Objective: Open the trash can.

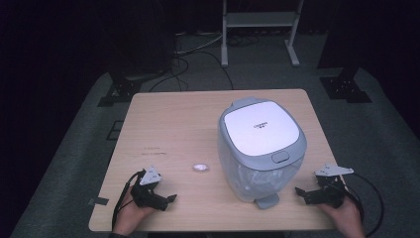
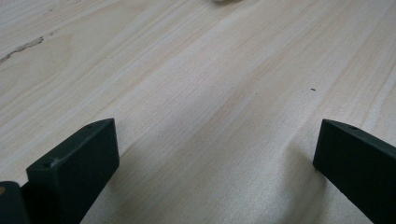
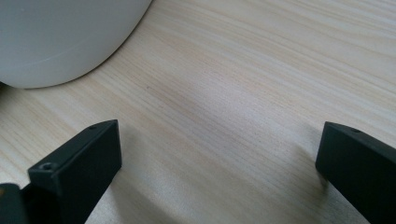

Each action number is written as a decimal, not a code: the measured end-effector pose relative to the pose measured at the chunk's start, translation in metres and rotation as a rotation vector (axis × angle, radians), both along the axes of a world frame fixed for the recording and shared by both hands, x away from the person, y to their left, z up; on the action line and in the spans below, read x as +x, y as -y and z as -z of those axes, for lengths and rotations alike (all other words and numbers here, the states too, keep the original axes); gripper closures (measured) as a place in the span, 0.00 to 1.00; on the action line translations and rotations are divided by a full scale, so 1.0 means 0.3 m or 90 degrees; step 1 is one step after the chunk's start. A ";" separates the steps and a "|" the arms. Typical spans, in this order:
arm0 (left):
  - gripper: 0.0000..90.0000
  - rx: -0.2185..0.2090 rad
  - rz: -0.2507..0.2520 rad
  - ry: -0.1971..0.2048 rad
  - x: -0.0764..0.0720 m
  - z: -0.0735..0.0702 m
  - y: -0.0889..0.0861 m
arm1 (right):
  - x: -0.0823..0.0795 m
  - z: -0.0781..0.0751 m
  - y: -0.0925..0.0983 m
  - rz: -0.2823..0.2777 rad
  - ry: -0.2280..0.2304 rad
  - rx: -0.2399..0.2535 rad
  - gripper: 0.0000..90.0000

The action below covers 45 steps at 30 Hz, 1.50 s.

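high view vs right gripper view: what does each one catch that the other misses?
High view alone: the white lid of the grey pedal bin, its foot pedal, a small crumpled white scrap, the left gripper and both hands. Right gripper view alone: a close look between the right gripper and its own black jaws, wide apart with bare wood between them. Shared: the light wooden table and the bin's rounded lower wall.

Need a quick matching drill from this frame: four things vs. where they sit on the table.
Things:
1. pedal bin
2. small white scrap
3. left tool
4. right tool

Places:
A. near edge, left of the bin's pedal, jaws open
B. right half of the table
C. bare wood just left of the bin
D. near right corner, jaws open

Pairs: 1-B, 2-C, 3-A, 4-D
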<state>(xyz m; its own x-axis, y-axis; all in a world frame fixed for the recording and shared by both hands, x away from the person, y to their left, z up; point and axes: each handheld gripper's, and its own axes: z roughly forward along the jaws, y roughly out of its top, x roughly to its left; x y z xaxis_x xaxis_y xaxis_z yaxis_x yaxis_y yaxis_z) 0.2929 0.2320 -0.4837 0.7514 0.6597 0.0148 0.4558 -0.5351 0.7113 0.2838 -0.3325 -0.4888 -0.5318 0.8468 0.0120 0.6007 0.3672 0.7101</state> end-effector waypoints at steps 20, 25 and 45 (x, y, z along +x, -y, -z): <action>0.00 0.000 0.000 0.000 0.000 0.000 0.000 | -0.026 -0.064 0.004 -0.004 0.002 0.029 0.27; 0.00 0.000 0.000 0.000 0.000 0.000 0.000 | -0.035 -0.092 0.006 -0.010 0.012 0.048 0.40; 0.00 0.000 0.000 0.000 0.000 0.000 0.000 | -0.052 -0.201 0.035 -0.047 0.020 0.126 0.87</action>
